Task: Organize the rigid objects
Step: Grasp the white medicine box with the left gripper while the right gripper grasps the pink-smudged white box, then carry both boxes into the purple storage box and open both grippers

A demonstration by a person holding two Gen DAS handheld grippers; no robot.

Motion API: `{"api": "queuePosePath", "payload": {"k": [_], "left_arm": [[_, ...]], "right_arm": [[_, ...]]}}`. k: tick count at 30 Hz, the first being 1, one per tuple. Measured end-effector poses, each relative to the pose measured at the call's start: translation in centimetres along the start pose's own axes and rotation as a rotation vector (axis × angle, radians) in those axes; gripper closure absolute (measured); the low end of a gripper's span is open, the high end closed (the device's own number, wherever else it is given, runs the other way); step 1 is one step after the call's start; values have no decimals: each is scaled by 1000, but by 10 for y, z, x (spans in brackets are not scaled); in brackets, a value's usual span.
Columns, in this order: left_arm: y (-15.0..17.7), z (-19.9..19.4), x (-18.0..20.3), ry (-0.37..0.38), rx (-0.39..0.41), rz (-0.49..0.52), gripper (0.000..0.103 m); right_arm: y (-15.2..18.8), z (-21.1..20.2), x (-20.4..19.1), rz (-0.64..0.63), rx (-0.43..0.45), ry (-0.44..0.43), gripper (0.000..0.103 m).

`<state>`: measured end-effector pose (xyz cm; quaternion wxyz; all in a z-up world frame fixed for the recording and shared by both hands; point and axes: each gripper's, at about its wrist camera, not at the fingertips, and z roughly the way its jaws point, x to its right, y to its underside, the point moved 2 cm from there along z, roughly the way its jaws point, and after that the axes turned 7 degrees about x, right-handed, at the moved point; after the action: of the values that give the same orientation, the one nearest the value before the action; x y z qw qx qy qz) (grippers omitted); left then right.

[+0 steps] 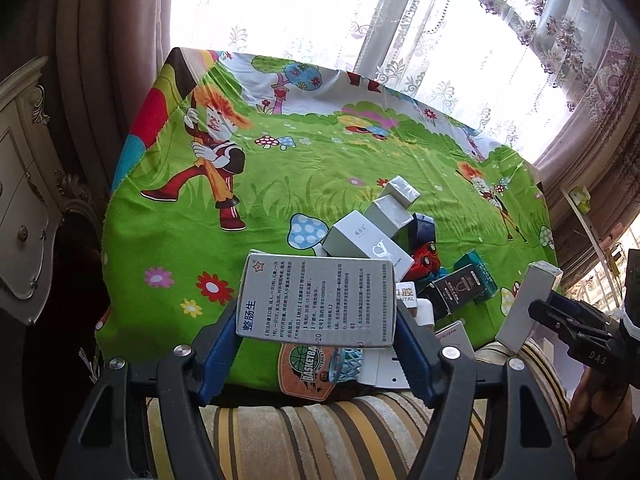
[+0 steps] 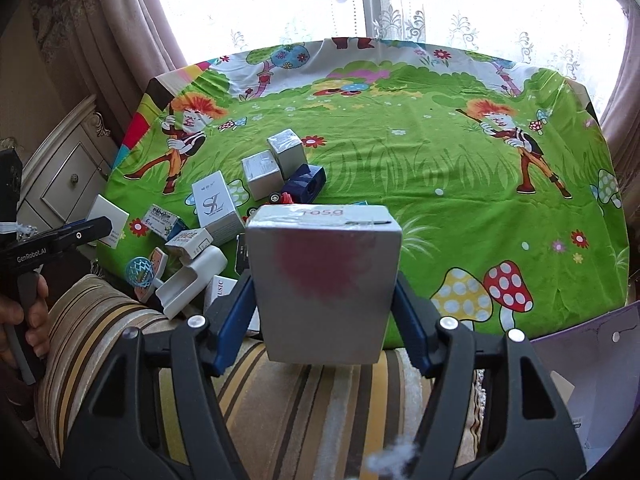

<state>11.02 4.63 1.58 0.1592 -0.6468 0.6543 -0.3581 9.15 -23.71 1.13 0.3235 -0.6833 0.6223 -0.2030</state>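
Grey flat cardboard medicine box point(image 1: 318, 302), black Chinese print, pinched in left tool point(image 1: 318, 320) above counter point(image 1: 280, 184). Silver-grey carton point(image 2: 324, 280), red smudge, handwritten digits, pinched in right tool point(image 2: 324, 300).

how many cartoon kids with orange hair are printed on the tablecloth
2. One orange-haired kid is at the cloth's left side, beyond the pile of boxes; the other orange-haired kid is at its right side. The held boxes and pile cover part of the tablecloth, so another could be hidden.
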Motion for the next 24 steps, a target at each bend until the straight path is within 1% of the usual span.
{"api": "queuePosePath", "payload": {"k": [6, 15, 21, 24], "left_arm": [[11, -9, 38, 71, 7, 26, 31], [29, -15, 96, 185, -20, 63, 31], [44, -17, 140, 268, -52, 81, 31], [54, -18, 167, 318, -72, 109, 31]], "right_arm": [[8, -21, 12, 15, 16, 17, 34], [22, -51, 43, 72, 38, 37, 34], [40, -79, 80, 120, 46, 76, 34], [51, -93, 103, 155, 50, 107, 34]]}}
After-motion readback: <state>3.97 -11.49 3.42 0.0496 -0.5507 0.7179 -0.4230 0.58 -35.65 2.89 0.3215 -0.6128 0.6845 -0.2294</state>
